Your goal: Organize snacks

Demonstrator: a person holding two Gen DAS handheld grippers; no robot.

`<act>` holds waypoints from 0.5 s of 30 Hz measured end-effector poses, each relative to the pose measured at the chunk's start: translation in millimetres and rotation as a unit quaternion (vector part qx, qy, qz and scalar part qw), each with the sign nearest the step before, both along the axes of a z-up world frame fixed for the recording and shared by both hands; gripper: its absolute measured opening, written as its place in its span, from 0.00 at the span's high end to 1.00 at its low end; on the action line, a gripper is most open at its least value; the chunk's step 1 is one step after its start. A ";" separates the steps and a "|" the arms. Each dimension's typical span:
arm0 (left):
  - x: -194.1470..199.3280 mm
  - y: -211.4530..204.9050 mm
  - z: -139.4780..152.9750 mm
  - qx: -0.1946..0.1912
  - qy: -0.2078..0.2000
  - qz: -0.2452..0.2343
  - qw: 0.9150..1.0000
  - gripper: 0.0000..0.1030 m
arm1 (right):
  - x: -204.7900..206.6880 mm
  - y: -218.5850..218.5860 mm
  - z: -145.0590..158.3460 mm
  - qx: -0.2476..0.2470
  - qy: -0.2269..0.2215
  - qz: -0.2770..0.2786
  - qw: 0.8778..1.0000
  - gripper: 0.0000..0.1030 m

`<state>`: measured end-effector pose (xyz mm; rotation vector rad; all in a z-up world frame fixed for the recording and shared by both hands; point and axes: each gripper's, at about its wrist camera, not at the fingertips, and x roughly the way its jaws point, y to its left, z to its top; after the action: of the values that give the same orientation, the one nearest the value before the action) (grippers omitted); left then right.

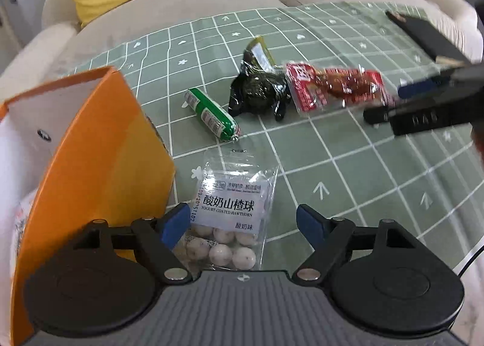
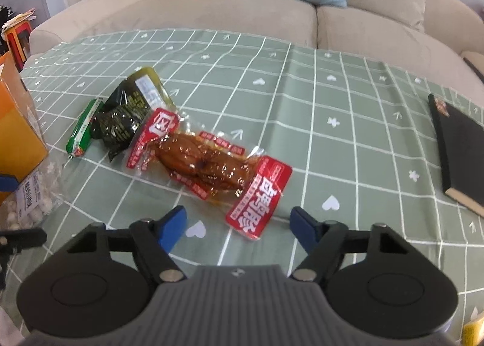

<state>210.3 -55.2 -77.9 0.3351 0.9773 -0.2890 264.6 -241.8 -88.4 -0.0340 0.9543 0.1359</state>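
Note:
My left gripper (image 1: 243,223) is open, its jaws on either side of a clear bag of white yogurt hawthorn balls (image 1: 233,219) lying on the cloth beside an orange box (image 1: 90,158). Farther off lie a green sausage (image 1: 211,114), a black-and-yellow packet (image 1: 257,89) and a red packet of braised meat (image 1: 335,87). My right gripper (image 2: 239,225) is open just before the red packet (image 2: 211,167), whose near end lies between the jaws. The green sausage (image 2: 83,128), the black packet (image 2: 127,116), the hawthorn bag (image 2: 30,197) and the orange box (image 2: 15,134) sit left.
A green checked cloth (image 2: 348,140) covers the table. A black notebook (image 2: 459,152) lies at the right edge. A beige sofa (image 2: 242,13) with yellow and blue cushions stands behind. The right gripper shows at the right of the left wrist view (image 1: 423,104).

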 end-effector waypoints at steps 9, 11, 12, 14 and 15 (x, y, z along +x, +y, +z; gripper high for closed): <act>-4.4 -2.0 -5.7 -0.009 -0.007 -0.008 1.000 0.13 | -7.9 13.3 5.8 -0.034 0.001 0.023 0.999 1.00; -7.2 -3.4 -3.5 -0.024 -0.006 -0.017 1.000 0.13 | -10.3 16.4 7.3 -0.026 0.011 0.028 0.999 1.00; -8.5 -4.6 -2.9 -0.033 -0.004 -0.022 0.999 0.13 | -11.9 17.5 8.0 -0.019 0.017 0.031 0.999 1.00; -9.8 -6.0 -1.5 -0.053 0.000 -0.032 0.998 0.13 | -16.9 22.1 9.9 -0.008 0.027 0.040 0.999 1.00; -10.2 -6.3 -0.5 -0.064 0.002 -0.036 0.997 0.14 | -19.9 24.3 11.1 -0.003 0.031 0.045 0.998 1.00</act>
<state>200.2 -61.4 -78.4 0.2533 0.9465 -0.4164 244.7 -217.5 -77.3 -0.0780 1.0152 0.2191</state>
